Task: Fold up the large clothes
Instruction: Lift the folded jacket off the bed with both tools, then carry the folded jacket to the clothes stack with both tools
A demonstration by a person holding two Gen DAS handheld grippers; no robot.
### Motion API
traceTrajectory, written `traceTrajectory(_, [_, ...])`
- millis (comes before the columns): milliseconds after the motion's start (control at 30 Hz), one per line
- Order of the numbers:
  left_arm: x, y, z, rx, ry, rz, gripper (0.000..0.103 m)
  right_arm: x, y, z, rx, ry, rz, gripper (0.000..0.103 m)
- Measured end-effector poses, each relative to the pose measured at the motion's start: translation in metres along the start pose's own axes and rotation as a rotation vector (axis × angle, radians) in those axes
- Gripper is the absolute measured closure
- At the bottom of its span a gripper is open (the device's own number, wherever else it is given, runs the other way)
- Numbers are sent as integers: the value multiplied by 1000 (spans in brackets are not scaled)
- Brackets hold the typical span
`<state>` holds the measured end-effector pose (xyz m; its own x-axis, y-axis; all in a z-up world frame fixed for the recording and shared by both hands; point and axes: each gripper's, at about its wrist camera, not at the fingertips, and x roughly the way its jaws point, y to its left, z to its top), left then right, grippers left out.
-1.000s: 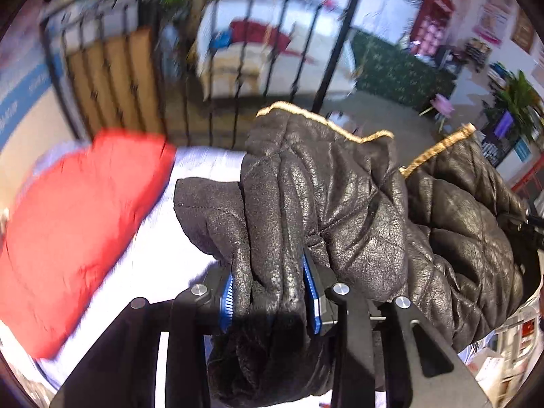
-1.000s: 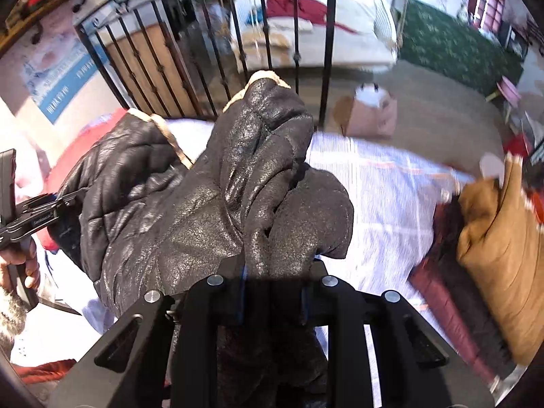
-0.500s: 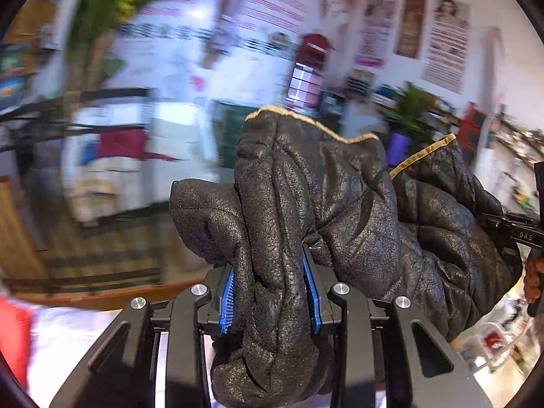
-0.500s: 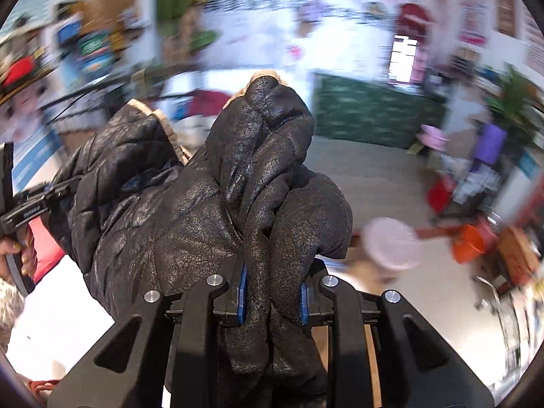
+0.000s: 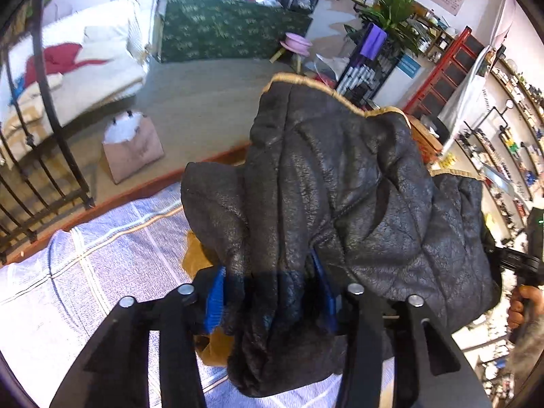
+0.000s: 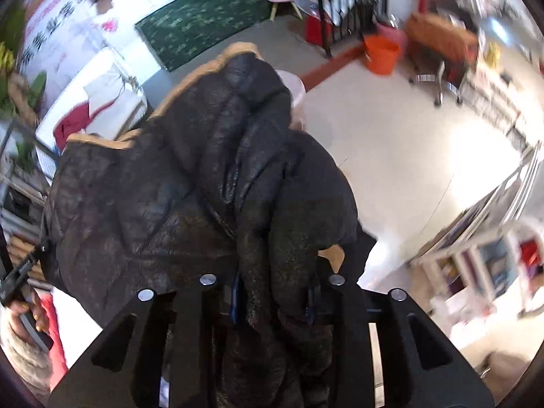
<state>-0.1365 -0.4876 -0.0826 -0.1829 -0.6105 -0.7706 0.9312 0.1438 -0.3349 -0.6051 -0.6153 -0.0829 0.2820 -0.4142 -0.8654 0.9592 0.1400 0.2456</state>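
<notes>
jacket (image 5: 340, 204), black and quilted with a tan trim along its edge, hangs bunched between the two grippers, held up in the air above the bed sheet (image 5: 102, 255) and not lying on it. the left gripper (image 5: 270, 294) has its blue-padded fingers closed on a thick fold of the cloth, which rises straight ahead of the fingers and spills down below them; the right gripper (image 6: 272, 294) pinches another fold in the same way. the span of cloth between the two holds is the axis that counts: from the left gripper it runs off to the right, from the right gripper it runs off to the left, so the garment's width stretches across from hand to hand, slack and crumpled, not drawn taut. neither hand looks nearer the sheet by any clear margin; my guess is that both must go down together to lay the piece flat, or it will land in a heap

the left wrist view shows the striped sheet under the jacket, a tan-brown bit of cloth (image 5: 199, 258) just behind the left finger, and the other hand (image 5: 523, 306) at the far right edge. the right wrist view shows almost no bed, only floor, an orange bucket (image 6: 380, 54) well apart, and the person's left hand (image 6: 23, 316) low at the left edge; it is blurred, so detail there is poor
</notes>
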Motion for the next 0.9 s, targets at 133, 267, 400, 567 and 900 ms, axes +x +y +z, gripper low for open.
traceTrajectory(133, [11, 12, 10, -17, 37, 1, 35, 6, 2, 1, -44, -8, -34, 67])
traceTrajectory(267, [29, 11, 6, -20, 45, 31, 12, 22, -3, 3, 10, 19, -48, 62])
traceTrajectory(400, [33, 15, 7, -28, 28, 28, 4, 37, -9, 4, 19, 31, -111, 46])
traceTrajectory(567, [-3, -1, 16, 71, -49, 92, 5, 9, -13, 11, 101, -41, -110, 22])
traceTrajectory(900, [-66, -66, 42, 295, -234, 158, 6, -76, 55, 30, -105, -227, -104, 21])
